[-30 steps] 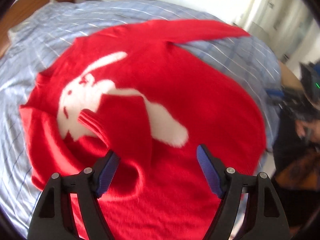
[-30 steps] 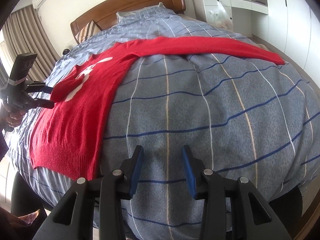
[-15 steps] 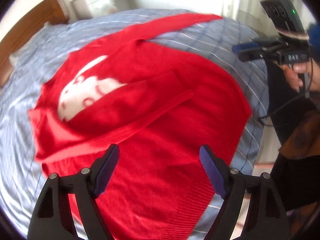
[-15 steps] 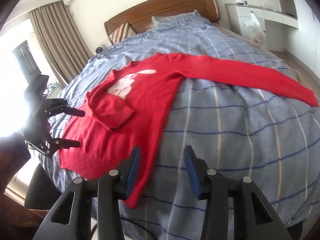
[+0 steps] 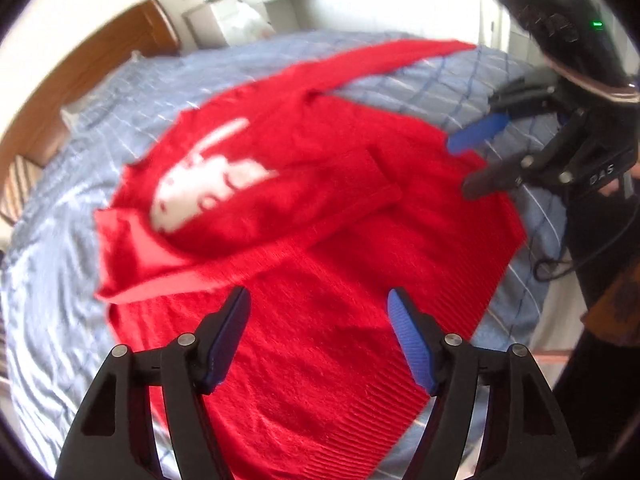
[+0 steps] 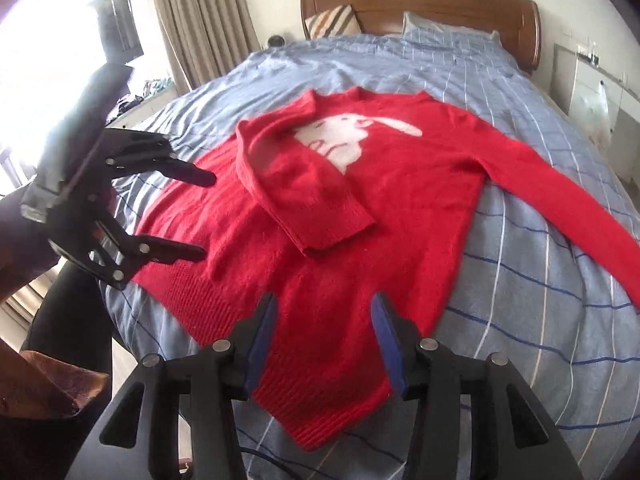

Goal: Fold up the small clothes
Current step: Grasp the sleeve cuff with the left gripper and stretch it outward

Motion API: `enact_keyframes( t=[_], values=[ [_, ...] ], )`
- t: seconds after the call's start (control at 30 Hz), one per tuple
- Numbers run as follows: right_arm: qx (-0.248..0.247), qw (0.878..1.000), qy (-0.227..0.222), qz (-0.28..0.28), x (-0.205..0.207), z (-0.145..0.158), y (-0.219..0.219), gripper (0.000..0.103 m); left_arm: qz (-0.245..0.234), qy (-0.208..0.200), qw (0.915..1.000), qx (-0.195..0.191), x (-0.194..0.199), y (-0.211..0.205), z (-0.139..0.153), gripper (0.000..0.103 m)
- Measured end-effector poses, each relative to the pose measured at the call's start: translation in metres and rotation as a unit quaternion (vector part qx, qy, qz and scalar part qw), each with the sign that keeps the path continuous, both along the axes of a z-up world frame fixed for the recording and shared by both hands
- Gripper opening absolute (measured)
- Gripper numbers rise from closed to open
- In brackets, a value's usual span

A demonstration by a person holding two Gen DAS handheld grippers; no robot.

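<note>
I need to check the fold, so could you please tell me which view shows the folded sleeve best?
The right wrist view: the folded sleeve is sharp, its cuff clear. The left wrist view shows it blurred.

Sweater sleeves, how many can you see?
2. One sleeve lies folded across the red sweater's front, partly covering the white rabbit; the other sleeve stretches out flat on the bed.

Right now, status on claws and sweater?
Left claw open, closing slightly; right claw open, widening; both empty. Red sweater flat, one sleeve folded in, other sleeve out. Nothing blocking.

sweater [image 6: 328, 216] mid-bed — bedspread [image 6: 520, 320] rightward free
</note>
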State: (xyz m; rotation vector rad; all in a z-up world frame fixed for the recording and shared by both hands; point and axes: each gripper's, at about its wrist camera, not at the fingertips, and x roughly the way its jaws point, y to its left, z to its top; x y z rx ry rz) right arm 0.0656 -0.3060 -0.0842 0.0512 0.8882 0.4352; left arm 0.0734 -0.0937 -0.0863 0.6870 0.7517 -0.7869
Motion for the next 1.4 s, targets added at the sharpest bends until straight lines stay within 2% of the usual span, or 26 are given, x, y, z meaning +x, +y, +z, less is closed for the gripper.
enact_keyframes(
  t=[0.07, 0.13, 0.3, 0.37, 0.4, 0.43, 0.47, 0.5, 0.57, 0.63, 0.67, 0.7, 0.77, 0.83, 0.87, 0.93, 1.03, 1.1, 1.13, 1.17, 1.2, 1.23, 1.33, 1.4],
  values=[
    [0.046, 0.998, 0.012, -0.030, 0.006, 0.000, -0.014, 0.049, -0.018, -0.045, 0.9988, 0.009, -0.009, -0.013, 0.008, 0.074],
    [0.056, 0.997, 0.005, -0.051, 0.001, 0.003, -0.020, 0.049, -0.058, -0.061, 0.9958, 0.034, -0.012, -0.032, 0.004, 0.074],
    [0.072, 0.994, 0.004, -0.080, -0.024, 0.003, -0.033, 0.049, -0.143, -0.042, 0.9801, 0.130, 0.005, -0.077, -0.036, 0.074],
    [0.071, 0.993, 0.006, -0.089, -0.035, 0.000, -0.038, 0.049, -0.152, -0.025, 0.9788, 0.135, 0.014, -0.088, -0.044, 0.074],
    [0.070, 0.993, 0.008, -0.093, -0.040, -0.001, -0.041, 0.049, -0.146, 0.004, 0.9818, 0.121, 0.023, -0.092, -0.042, 0.067],
    [0.070, 0.993, 0.009, -0.096, -0.044, -0.002, -0.044, 0.049, -0.133, 0.046, 0.9849, 0.102, 0.033, -0.092, -0.038, 0.037],
    [0.070, 0.993, 0.009, -0.099, -0.047, -0.003, -0.046, 0.049, -0.111, 0.082, 0.9873, 0.079, 0.044, -0.092, -0.034, 0.016],
    [0.071, 0.992, 0.009, -0.102, -0.050, -0.004, -0.048, 0.049, -0.085, 0.107, 0.9891, 0.055, 0.055, -0.088, -0.028, 0.004],
    [0.074, 0.991, 0.007, -0.109, -0.055, -0.005, -0.053, 0.049, -0.035, 0.144, 0.9888, -0.016, 0.077, -0.068, -0.007, 0.003],
    [0.076, 0.990, 0.002, -0.115, -0.056, -0.005, -0.057, 0.049, 0.031, 0.142, 0.9851, -0.092, 0.100, -0.032, 0.024, 0.003],
    [0.076, 0.990, -0.001, -0.119, -0.057, -0.004, -0.058, 0.049, 0.069, 0.137, 0.9790, -0.134, 0.113, -0.006, 0.041, 0.003],
    [0.076, 0.990, -0.003, -0.122, -0.058, -0.003, -0.059, 0.049, 0.116, 0.129, 0.9692, -0.175, 0.127, 0.025, 0.058, 0.003],
    [0.073, 0.989, -0.008, -0.125, -0.059, -0.002, -0.060, 0.049, 0.209, 0.110, 0.9413, -0.241, 0.153, 0.091, 0.081, 0.003],
    [0.072, 0.989, -0.010, -0.126, -0.058, -0.003, -0.060, 0.049, 0.311, 0.060, 0.9117, -0.261, 0.170, 0.156, 0.096, 0.003],
    [0.072, 0.989, -0.009, -0.126, -0.057, -0.005, -0.059, 0.049, 0.361, 0.043, 0.8918, -0.269, 0.176, 0.190, 0.100, 0.003],
    [0.070, 0.990, -0.003, -0.126, -0.056, -0.009, -0.056, 0.049, 0.463, 0.006, 0.8451, -0.267, 0.185, 0.250, 0.098, 0.002],
    [0.064, 0.990, 0.002, -0.124, -0.054, -0.013, -0.050, 0.049, 0.598, -0.043, 0.7698, -0.218, 0.190, 0.322, 0.080, 0.002],
    [0.059, 0.991, 0.003, -0.122, -0.054, -0.014, -0.046, 0.049, 0.662, -0.056, 0.7224, -0.192, 0.187, 0.359, 0.066, 0.002],
    [0.056, 0.991, 0.003, -0.120, -0.053, -0.013, -0.044, 0.049, 0.684, -0.054, 0.7021, -0.190, 0.184, 0.375, 0.058, 0.002],
    [0.053, 0.991, 0.003, -0.119, -0.053, -0.013, -0.042, 0.049, 0.697, -0.046, 0.6900, -0.189, 0.182, 0.383, 0.048, 0.002],
    [0.051, 0.992, 0.004, -0.119, -0.053, -0.013, -0.041, 0.049, 0.707, -0.040, 0.6822, -0.183, 0.179, 0.391, 0.040, 0.003],
    [0.051, 0.992, 0.005, -0.119, -0.052, -0.013, -0.040, 0.049, 0.711, -0.039, 0.6805, -0.172, 0.177, 0.394, 0.032, 0.003],
    [0.046, 0.992, 0.005, -0.119, -0.051, -0.012, -0.037, 0.049, 0.714, -0.032, 0.6853, -0.141, 0.176, 0.392, 0.009, 0.002],
    [0.044, 0.992, 0.003, -0.119, -0.051, -0.010, -0.035, 0.049, 0.720, -0.018, 0.6781, -0.146, 0.171, 0.396, -0.006, 0.002]
  ],
)
